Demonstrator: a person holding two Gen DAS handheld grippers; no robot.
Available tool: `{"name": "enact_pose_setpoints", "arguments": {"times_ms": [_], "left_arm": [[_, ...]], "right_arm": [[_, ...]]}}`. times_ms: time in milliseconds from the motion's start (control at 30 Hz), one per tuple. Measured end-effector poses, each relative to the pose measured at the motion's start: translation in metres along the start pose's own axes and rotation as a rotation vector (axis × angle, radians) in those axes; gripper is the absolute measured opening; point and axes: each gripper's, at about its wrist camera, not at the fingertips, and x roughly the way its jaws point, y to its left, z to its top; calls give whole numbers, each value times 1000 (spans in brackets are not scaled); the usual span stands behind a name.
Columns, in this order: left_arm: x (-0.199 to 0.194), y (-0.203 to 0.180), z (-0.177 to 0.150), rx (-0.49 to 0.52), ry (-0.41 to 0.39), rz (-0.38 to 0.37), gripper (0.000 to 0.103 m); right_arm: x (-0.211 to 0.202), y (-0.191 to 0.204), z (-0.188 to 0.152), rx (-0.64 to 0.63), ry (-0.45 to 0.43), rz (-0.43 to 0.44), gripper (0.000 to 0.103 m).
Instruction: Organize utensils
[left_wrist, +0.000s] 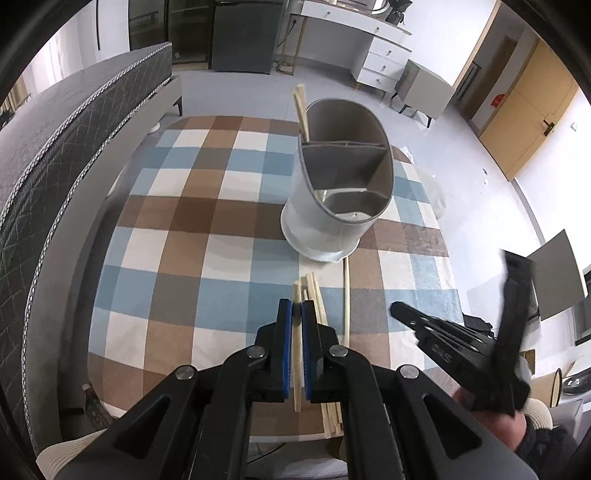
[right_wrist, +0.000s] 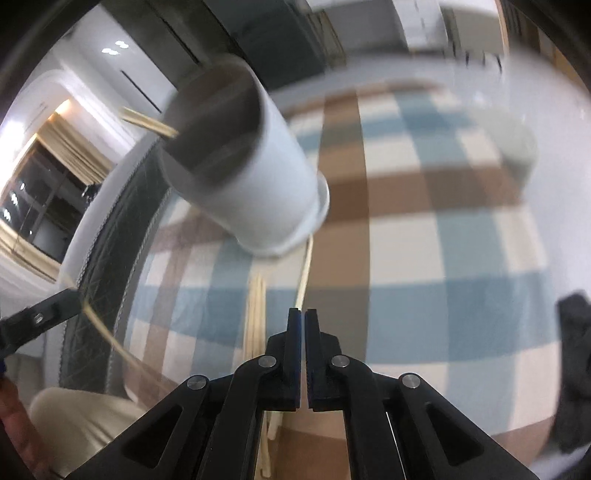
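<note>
Chopstick (left_wrist: 296, 354) pinched in our left gripper (left_wrist: 296, 314); right gripper (right_wrist: 303, 321) closed, seemingly empty. We should tip it upright over the holder (left_wrist: 340, 192), joining 2 chopsticks (left_wrist: 301, 110) at its far compartment.

Pale wooden chopsticks (left_wrist: 317, 295), matt; grey-white smooth plastic divided holder (left_wrist: 332, 206); checked woven cloth table cover (left_wrist: 192, 221), matt.
</note>
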Motion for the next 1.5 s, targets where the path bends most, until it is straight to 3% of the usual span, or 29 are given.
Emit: {"name": "enact_pose_setpoints", "arguments": {"times_ms": [67, 133, 233, 300, 400, 467, 600, 767, 833, 967, 1133, 1200, 1267, 1333, 1500], "left_arm": [[2, 3, -1, 2, 5, 0, 1], [5, 8, -2, -2, 10, -7, 1], [9, 19, 0, -26, 18, -28, 1], [11, 26, 2, -45, 26, -42, 1], [15, 35, 3, -64, 29, -53, 1], [20, 43, 4, -93, 43, -71, 1], [23, 51, 4, -124, 53, -88, 1], [21, 40, 3, -94, 49, -121, 1], [21, 38, 3, -89, 52, -133, 1], [20, 39, 3, -92, 55, -136, 1], [21, 44, 3, -114, 61, -138, 1], [23, 46, 4, -126, 66, -139, 1], [24, 47, 4, -128, 67, -140, 1], [24, 47, 5, -124, 66, -135, 1], [21, 45, 5, -100, 47, -128, 1]], "right_arm": [[20, 0, 6, -2, 68, 3, 6], [34, 5, 9, -20, 91, -22, 22], [52, 16, 13, -65, 103, -69, 29], [64, 24, 13, -108, 123, -118, 27], [73, 46, 7, -235, 69, -252, 28], [79, 63, -3, -353, 50, -336, 11], [76, 67, -14, -433, 67, -307, 5], [55, 44, -26, -518, 148, -283, 4], [52, 37, -27, -504, 197, -231, 5], [52, 29, -20, -480, 252, -210, 5], [66, 43, -7, -525, 242, -240, 26], [75, 47, 2, -531, 231, -259, 30], [80, 52, 7, -518, 213, -263, 26], [82, 56, 8, -514, 194, -258, 3], [75, 56, 0, -510, 116, -256, 3]]}}
